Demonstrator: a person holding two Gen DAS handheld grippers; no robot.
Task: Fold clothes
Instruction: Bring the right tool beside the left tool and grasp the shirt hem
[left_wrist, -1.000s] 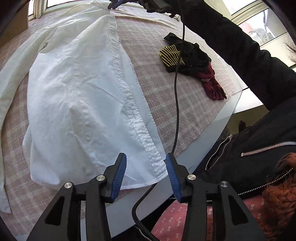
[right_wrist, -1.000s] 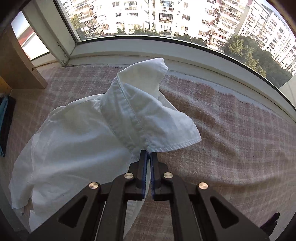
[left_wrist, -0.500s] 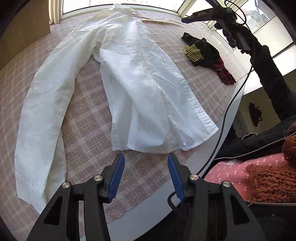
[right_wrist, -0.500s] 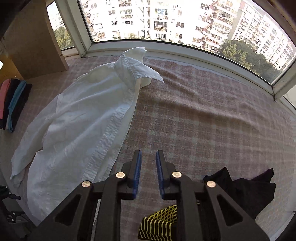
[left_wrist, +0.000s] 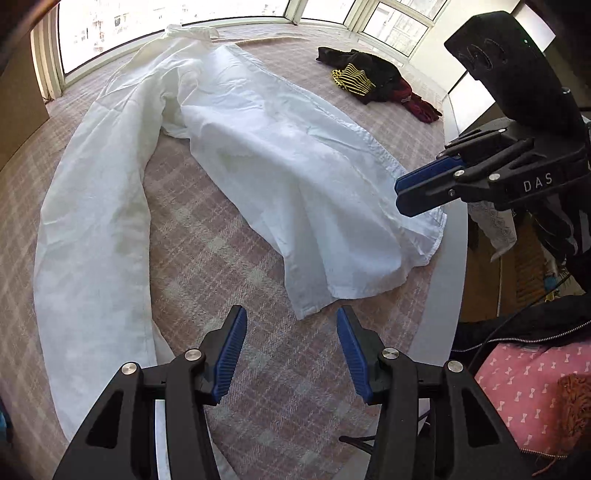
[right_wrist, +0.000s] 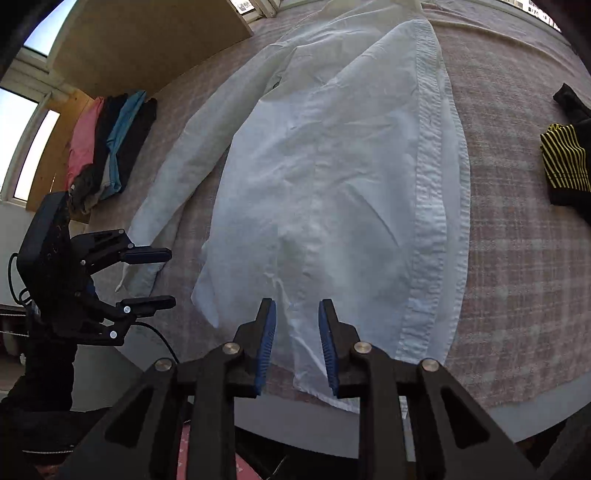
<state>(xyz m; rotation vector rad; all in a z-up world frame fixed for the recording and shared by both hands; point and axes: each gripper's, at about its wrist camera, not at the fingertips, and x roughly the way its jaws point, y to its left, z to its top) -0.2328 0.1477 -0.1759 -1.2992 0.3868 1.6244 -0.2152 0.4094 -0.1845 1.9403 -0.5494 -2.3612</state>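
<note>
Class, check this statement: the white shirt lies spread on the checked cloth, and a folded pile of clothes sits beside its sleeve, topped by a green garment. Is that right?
Not quite. In the right wrist view, the folded pile beside the white shirt shows pink, black and blue garments, no green one. The rest holds.

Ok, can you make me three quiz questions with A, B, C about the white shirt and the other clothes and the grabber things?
1. Where is the heap with the yellow striped garment?
A. on top of the white shirt
B. on the plaid cover, apart from the shirt
C. on the floor

2. What colour are the gripper pads?
A. blue
B. red
C. green

3. What is the left gripper holding?
A. a sleeve
B. the collar
C. nothing

Answers:
1 B, bare plaid cover lies between the heap and the white shirt.
2 A, both grippers show blue ribbed pads.
3 C, its jaws stand apart over the cover with no cloth between them; the right gripper is opening above the shirt's hem.
</note>
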